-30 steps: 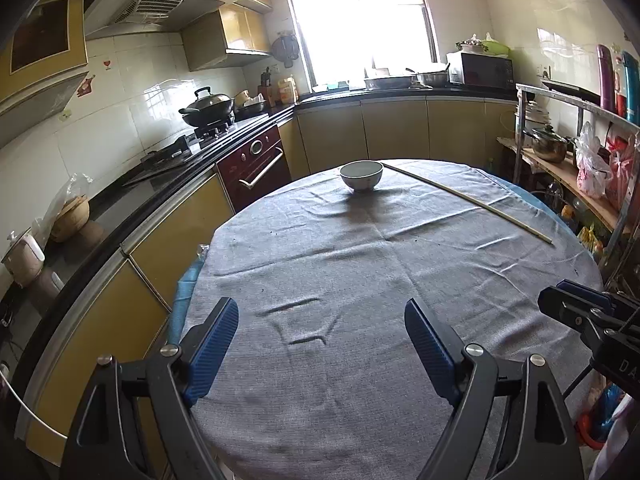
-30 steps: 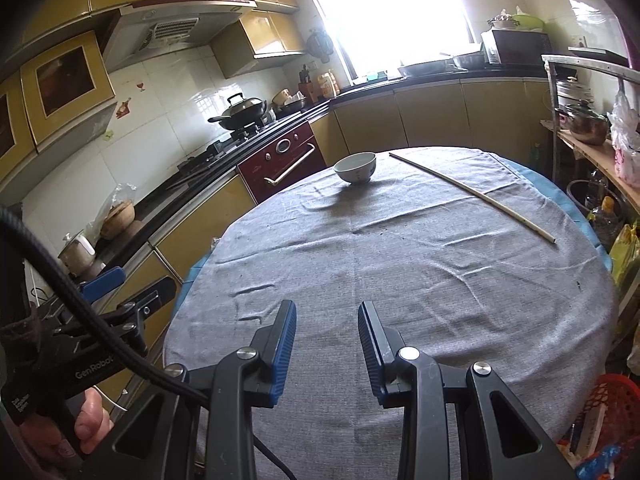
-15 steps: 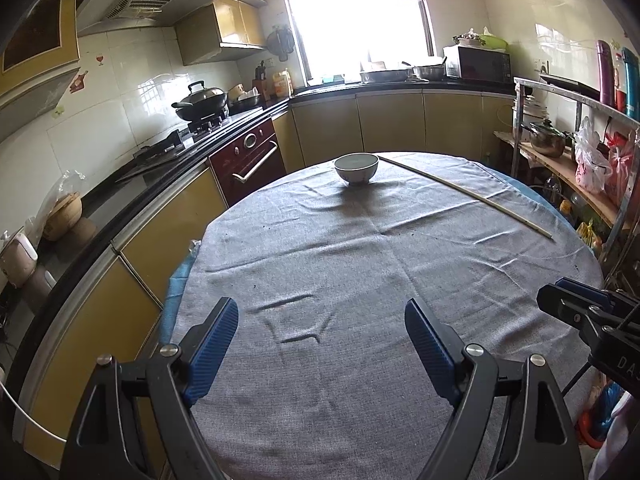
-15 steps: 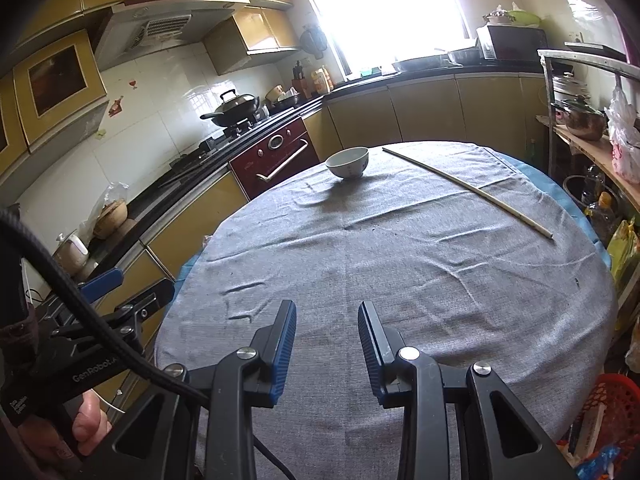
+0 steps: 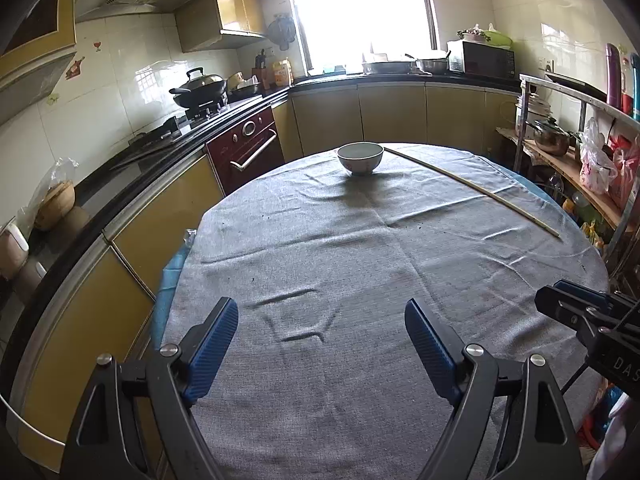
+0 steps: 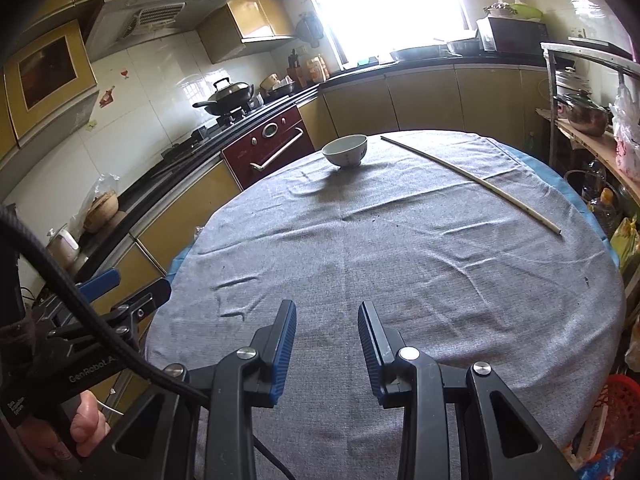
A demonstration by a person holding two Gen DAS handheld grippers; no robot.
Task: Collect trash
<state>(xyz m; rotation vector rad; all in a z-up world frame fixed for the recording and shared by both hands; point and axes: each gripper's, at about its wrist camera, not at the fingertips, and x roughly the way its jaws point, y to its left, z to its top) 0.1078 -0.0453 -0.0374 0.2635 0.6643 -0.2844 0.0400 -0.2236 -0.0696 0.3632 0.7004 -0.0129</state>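
Fingers of the left hand-held gripper (image 5: 321, 322) are standing wide apart in the left wrist view, holding nothing above the near part of the round surface (image 5: 380, 264) under its grey cloth. We are seeing a white bowl (image 5: 360, 158) sitting at the far edge, with a long thin stick (image 5: 472, 188) lying just beside it — running off to the right.

Right wrist view: the right hand-held gripper (image 6: 327, 326) is hanging partly open and empty over the near cloth, while the bowl (image 6: 345, 151) and stick (image 6: 472, 178) are lying well apart from it. The left hand-held gripper (image 6: 120, 292) is showing at the left edge.
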